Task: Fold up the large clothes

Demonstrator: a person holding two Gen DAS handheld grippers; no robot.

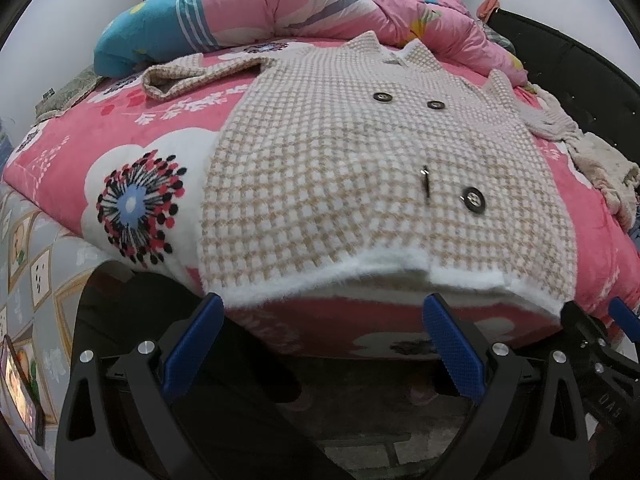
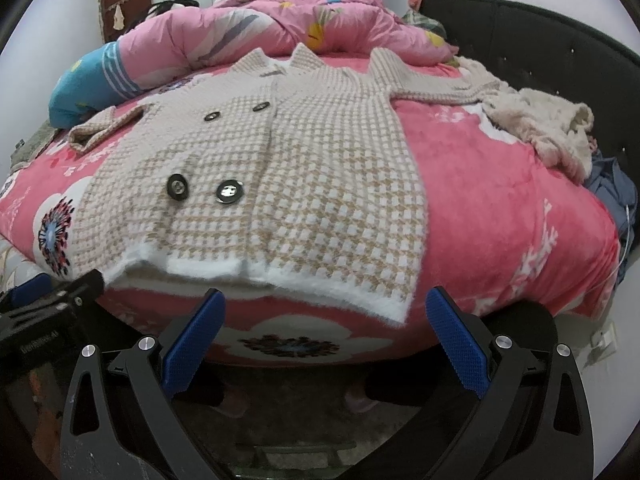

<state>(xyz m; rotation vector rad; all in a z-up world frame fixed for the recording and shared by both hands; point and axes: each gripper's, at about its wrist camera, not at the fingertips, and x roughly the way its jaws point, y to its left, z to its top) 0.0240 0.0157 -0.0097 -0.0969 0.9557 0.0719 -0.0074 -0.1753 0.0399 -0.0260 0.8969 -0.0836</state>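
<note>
Coat (image 1: 360, 168) first: your big beige-and-white checked knit one is spread flat, front up, on the bed (image 1: 132, 152), fuzzy white hem (image 1: 320, 280) right at the near edge and the collar pointing away toward the pink quilt (image 1: 320, 4). One sleeve (image 1: 192, 76) lies out to the left, the other sleeve (image 2: 440, 88) runs right and ends touching a fluffy cream garment (image 2: 548, 128) bunched by the black headboard (image 2: 540, 40).

Your left gripper (image 1: 322, 340) sits just below the hem on the left half, jaws spread wide, holding nothing. Your right gripper (image 2: 324, 338) is the same story near the hem's right corner: wide open and empty. So I'd say nothing is folded yet and you're lining up to take the hem.

Stuff that could bite you from here:
- That hem is thick and fuzzy, and the front panels overlap in the middle. Pinch shallow and you'll probably lift only the top layer, so the fold goes crooked.
- The right sleeve touches the cream garment, so lifting the coat could drag that along.
- The buttons (image 2: 204, 192) may bunch the fabric if the fold line lands on them.
- The hem hangs at the bed's edge, so a tug toward you could slide the whole coat off.
</note>
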